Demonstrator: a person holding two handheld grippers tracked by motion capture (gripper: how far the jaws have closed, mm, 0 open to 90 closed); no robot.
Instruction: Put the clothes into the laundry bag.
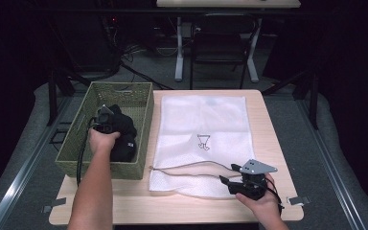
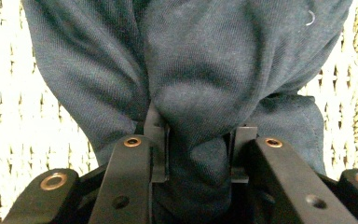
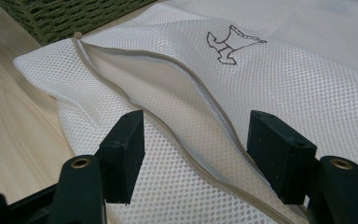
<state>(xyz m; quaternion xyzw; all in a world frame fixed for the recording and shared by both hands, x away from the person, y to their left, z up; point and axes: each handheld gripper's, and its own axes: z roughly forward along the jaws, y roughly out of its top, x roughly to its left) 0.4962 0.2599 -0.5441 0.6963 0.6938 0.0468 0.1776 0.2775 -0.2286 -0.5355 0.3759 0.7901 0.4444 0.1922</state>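
A dark garment (image 2: 200,70), a soft knit cloth bunched into a loose heap, is seen lying inside the woven basket (image 1: 120,90) at the left of the table (image 1: 124,196). It is judged to be light, limp and not at all fragile; it will sag and trail when lifted, so a thick fold near the middle of the heap is the better place to be taken than a hem or a sleeve. Such a fold is pinched between the fingers (image 2: 156,140) of the left gripper (image 1: 104,120), which are closed on the cloth with a gathered wad between them.

Beside the basket, a white mesh laundry bag (image 1: 203,120) is spread flat on the table, with its zipped mouth (image 3: 177,79) parted along the near edge. The mesh is expected to be thin, floppy and somewhat slippery, so the stiffer zip tape is judged the surest hold for keeping the mouth open. The right gripper (image 1: 231,177) is held at that edge with its fingers (image 3: 123,149) wide apart over the mesh; nothing seems to be clamped, though whether the lower layer is touched cannot be told.
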